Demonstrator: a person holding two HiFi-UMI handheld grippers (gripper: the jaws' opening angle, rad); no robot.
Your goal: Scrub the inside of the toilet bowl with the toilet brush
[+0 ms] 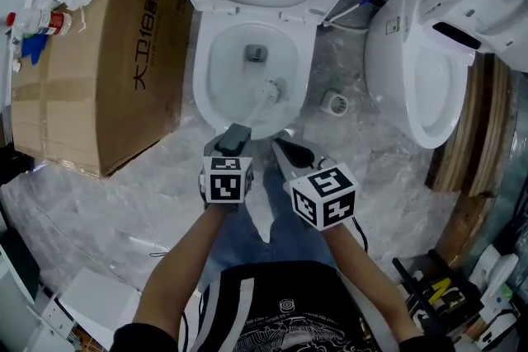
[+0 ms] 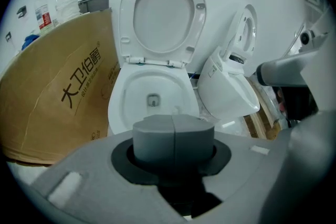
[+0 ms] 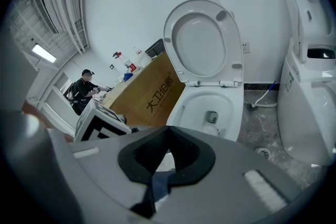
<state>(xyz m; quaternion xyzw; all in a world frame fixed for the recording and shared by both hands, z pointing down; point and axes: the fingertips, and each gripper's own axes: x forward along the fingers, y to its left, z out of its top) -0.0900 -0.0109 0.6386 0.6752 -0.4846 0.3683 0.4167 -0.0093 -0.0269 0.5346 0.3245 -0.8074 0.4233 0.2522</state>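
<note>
A white toilet stands with its lid up; its bowl (image 1: 247, 62) lies just ahead of me, also seen in the left gripper view (image 2: 152, 86) and the right gripper view (image 3: 210, 107). The toilet brush (image 1: 266, 93) has its white head down inside the bowl, near the front wall. The brush's grey handle (image 2: 173, 141) runs back into my left gripper (image 1: 233, 140), which is shut on it. My right gripper (image 1: 290, 152) hangs beside it over the bowl's front rim, shut and holding nothing (image 3: 167, 157).
A large cardboard box (image 1: 99, 53) stands left of the toilet, with bottles (image 1: 41, 21) behind it. A second toilet (image 1: 429, 70) leans at the right, against wooden boards (image 1: 474, 136). A floor drain (image 1: 334, 103) lies between the toilets. A person (image 3: 84, 92) stands far off.
</note>
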